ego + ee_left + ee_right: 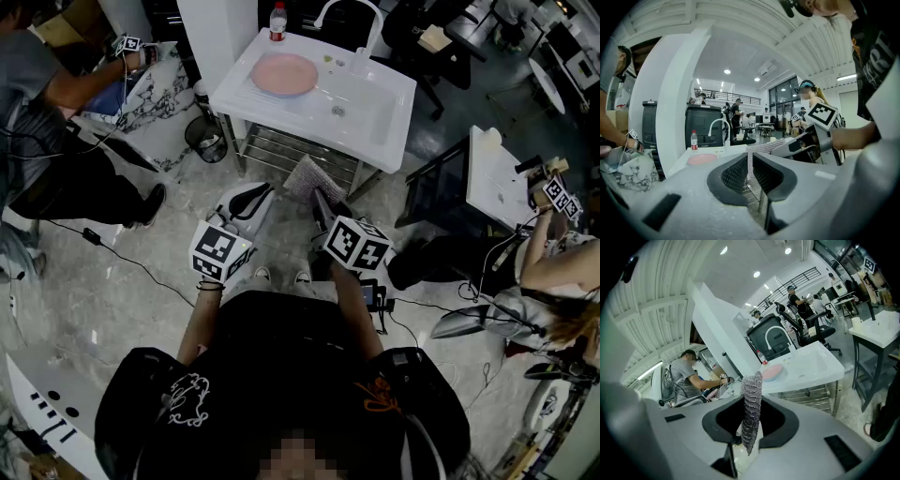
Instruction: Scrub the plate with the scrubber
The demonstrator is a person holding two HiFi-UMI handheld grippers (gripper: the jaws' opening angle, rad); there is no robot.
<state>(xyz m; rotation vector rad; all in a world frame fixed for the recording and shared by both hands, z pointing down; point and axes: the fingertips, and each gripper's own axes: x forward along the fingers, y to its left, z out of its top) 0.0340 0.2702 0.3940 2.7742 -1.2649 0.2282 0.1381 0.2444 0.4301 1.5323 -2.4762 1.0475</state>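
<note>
Scrubbing is not begun: the pink plate [284, 74] lies on the sink bench [380, 131], well apart from both grippers. The right gripper [750, 417] has its fingers clamped on the mesh scrubber [752, 390]. The left gripper [750, 171] has its fingers nearly closed, holding nothing.

nothing here is coming through as readable text. pale letters are showing on a black shirt [876, 54], cut off and too bent to read. a bottle's red label [277, 22] is showing too small. the left marker cube [221, 251] and the right marker cube [356, 244] are carrying only black-and-white square patterns.
</note>
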